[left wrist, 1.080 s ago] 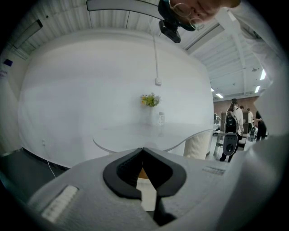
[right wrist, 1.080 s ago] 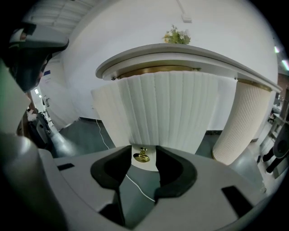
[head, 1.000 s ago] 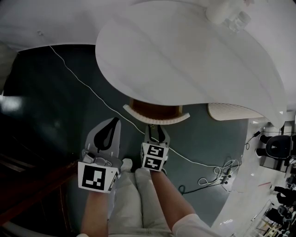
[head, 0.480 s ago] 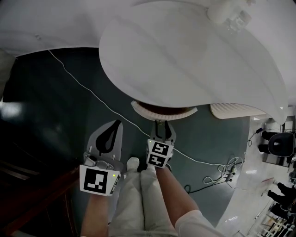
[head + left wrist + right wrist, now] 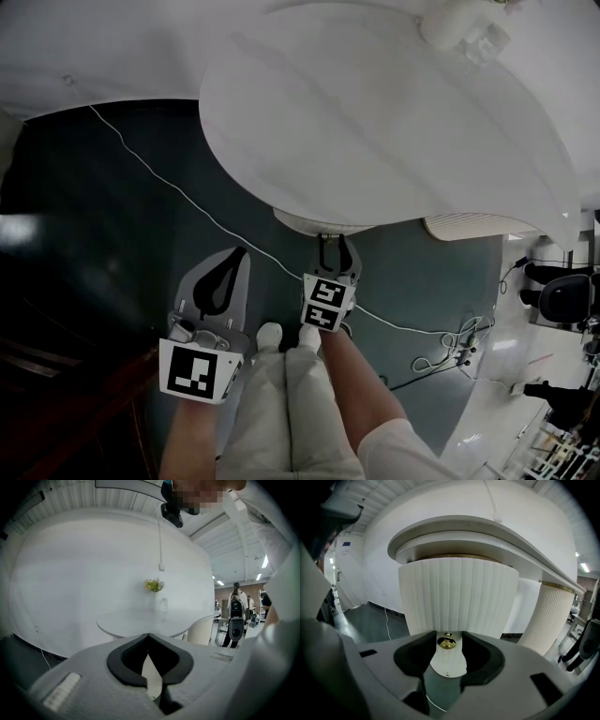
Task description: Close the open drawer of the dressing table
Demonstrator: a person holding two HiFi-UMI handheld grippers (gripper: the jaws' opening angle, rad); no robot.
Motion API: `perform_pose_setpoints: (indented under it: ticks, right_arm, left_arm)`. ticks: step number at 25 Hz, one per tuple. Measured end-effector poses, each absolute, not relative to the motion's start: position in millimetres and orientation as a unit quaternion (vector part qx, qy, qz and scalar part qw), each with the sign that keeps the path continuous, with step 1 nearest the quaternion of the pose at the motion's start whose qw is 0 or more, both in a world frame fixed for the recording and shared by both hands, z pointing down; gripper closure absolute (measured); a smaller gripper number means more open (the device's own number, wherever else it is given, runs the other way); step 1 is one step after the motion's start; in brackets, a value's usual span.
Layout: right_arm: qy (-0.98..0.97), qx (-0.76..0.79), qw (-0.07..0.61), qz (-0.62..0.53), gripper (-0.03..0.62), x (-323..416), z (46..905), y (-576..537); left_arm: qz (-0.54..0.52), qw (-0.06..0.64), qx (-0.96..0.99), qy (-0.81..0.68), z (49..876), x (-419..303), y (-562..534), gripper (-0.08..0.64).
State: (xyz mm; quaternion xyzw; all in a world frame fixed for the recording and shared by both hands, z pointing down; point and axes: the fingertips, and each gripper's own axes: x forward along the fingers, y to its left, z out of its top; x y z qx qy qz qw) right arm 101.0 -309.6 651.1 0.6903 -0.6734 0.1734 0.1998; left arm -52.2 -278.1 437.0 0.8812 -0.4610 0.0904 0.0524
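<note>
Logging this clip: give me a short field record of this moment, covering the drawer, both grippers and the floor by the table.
Drawer: fluted drawer front sits almost fully under the white tabletop; only a thin rim shows from above
Right gripper: at the drawer front, jaws slightly apart with the brass knob between them; whether it is clamped is unclear
Left gripper: jaws together, empty, held to the left, away from the drawer
Floor: dark, crossed by a white cable

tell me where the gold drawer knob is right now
In the right gripper view, the gold knob sits low centre on the ribbed white drawer front, gripped between the jaw tips of the right gripper, below the tabletop.
</note>
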Motion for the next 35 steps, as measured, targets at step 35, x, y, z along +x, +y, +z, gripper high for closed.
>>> perform_pose_setpoints:
  ticks: [35]
  right_arm:
    - [-0.668,0.711,0.198,0.092,0.442,110,649,-379]
  left_arm:
    - [0.112,0.04,0.886,-0.449,445,-90,-289,0.543]
